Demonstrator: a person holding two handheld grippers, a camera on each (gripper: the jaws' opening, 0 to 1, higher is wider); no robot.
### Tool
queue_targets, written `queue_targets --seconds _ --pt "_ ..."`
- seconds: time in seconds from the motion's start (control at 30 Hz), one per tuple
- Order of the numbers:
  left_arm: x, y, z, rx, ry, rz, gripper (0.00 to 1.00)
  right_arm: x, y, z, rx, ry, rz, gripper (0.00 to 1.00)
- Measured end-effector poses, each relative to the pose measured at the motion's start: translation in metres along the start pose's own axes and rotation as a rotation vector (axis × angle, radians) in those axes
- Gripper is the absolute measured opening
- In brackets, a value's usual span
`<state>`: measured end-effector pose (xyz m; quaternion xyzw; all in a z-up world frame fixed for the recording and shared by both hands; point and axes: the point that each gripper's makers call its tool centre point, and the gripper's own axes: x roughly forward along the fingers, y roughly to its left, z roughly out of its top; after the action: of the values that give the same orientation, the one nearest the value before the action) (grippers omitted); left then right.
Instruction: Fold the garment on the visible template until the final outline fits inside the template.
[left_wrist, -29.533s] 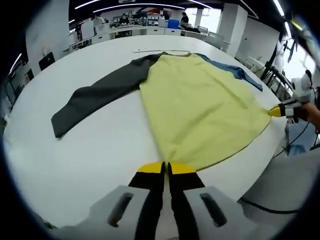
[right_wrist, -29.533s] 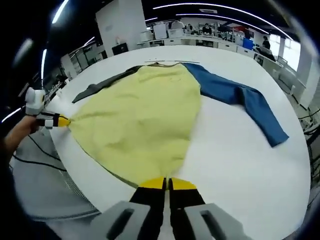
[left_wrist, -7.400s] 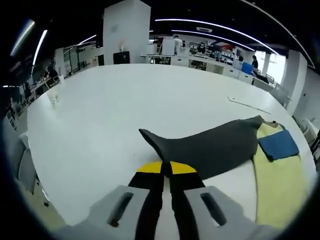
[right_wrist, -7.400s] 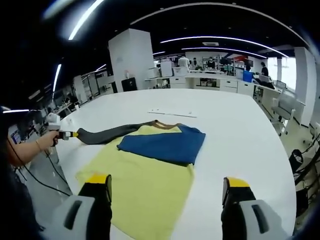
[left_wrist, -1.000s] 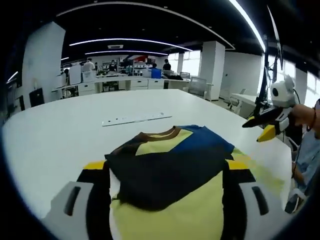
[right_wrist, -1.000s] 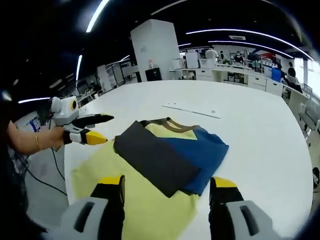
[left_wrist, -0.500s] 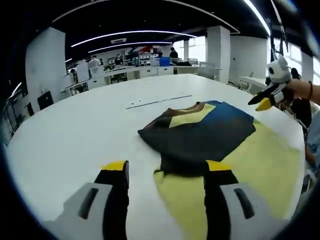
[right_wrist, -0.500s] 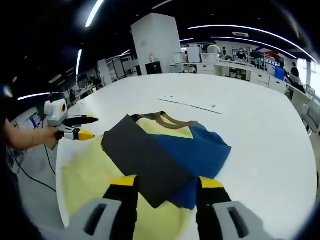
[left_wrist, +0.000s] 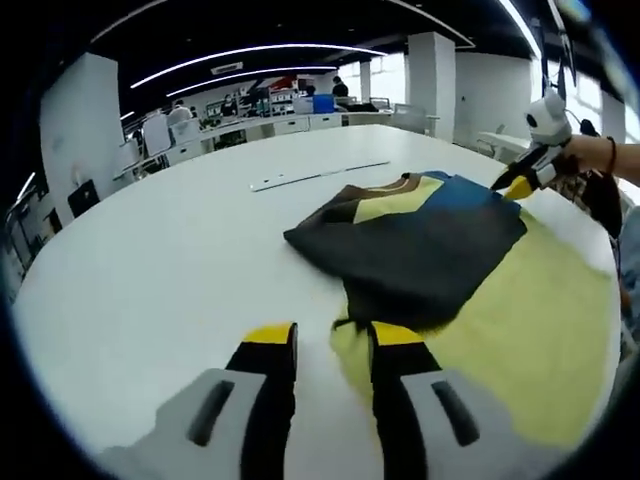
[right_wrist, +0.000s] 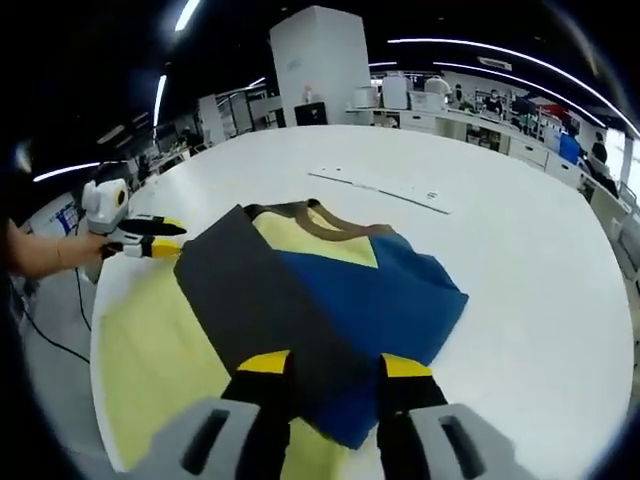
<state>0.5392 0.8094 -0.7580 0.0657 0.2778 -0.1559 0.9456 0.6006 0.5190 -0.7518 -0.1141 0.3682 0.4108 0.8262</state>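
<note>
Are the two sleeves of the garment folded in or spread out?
Folded in. The dark grey sleeve lies across the yellow body, overlapping the blue sleeve below the collar.

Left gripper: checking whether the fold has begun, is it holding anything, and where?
Nothing is held: the left gripper is open, jaws either side of the garment's yellow edge.

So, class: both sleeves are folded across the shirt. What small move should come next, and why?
Probably close the left tongs on the yellow hem between them, ready to fold it up: the dark sleeve and blue sleeve already lie across the body.
</note>
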Motion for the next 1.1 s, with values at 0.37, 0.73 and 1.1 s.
queue_targets --seconds 0.37,0.73,1.1 --pt "0.012 -0.011 -0.002 0.006 0.007 -0.055 0.07 0.009 -0.005 -0.01 -0.029 0.067 -0.011 0.11" --pt "0.011 -0.013 -0.001 -0.033 0.009 -0.054 0.0 0.005 -0.009 -0.011 -0.024 0.073 -0.019 0.0" --pt "0.009 -0.01 -0.003 -0.088 0.009 -0.04 0.0 -0.014 -0.01 -0.018 0.064 0.066 -0.03 0.0"
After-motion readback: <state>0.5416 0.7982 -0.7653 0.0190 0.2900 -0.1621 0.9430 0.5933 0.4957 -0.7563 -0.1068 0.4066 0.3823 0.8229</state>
